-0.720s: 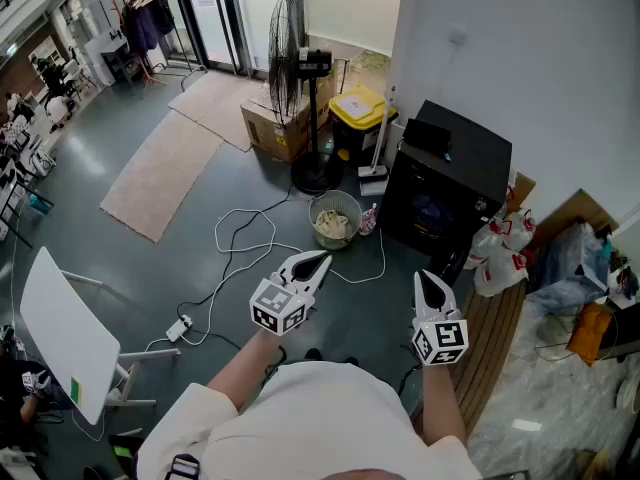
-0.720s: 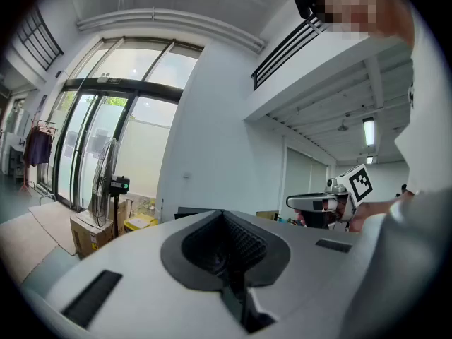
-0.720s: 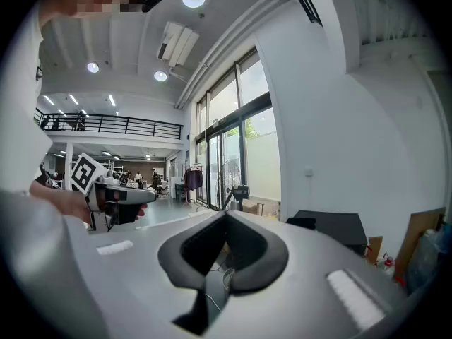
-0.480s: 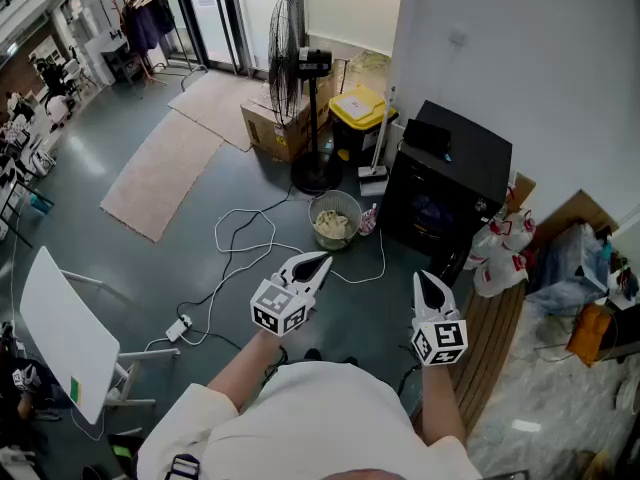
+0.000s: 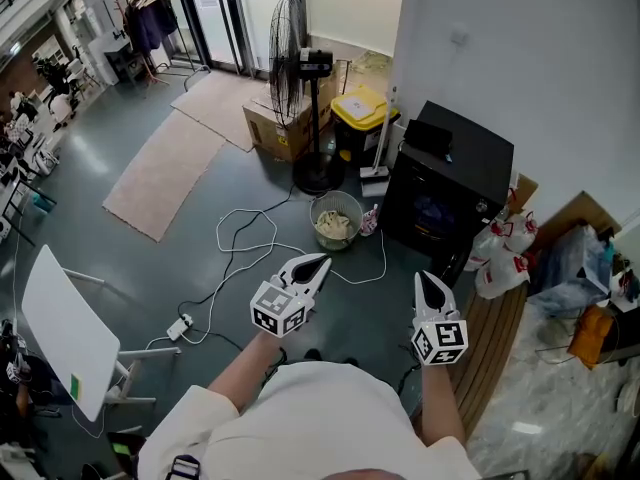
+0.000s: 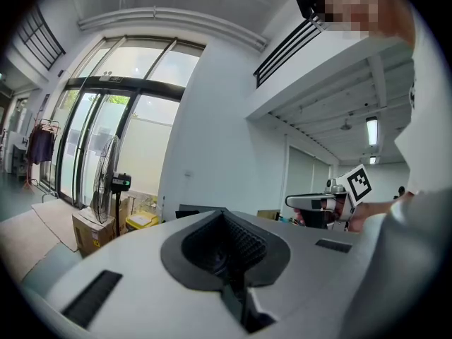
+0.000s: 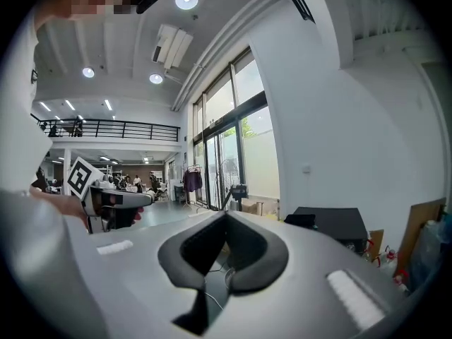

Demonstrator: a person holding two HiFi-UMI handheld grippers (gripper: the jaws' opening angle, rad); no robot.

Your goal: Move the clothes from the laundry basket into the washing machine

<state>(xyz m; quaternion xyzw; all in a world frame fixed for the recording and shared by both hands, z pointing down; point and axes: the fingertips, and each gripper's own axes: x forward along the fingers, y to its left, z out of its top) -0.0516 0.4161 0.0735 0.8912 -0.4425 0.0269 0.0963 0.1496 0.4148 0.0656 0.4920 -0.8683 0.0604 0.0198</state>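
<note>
Left gripper (image 5: 316,260) and right gripper (image 5: 428,280) unmoved, jaws together, empty

Floor ahead of you: grey floor (image 5: 130,258) carries laundry basket (image 5: 316,214) just beside black washing machine (image 5: 455,173). White cable (image 5: 240,243) loops near the basket. Standing fan (image 5: 316,178), cardboard box (image 5: 272,128), rug (image 5: 165,168) behind.

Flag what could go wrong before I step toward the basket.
1. The white cable lies in loops between you and the laundry basket, so it could trip you or snag a foot.
2. The left gripper and right gripper are both shut and empty. Open them before reaching the clothes.
</note>
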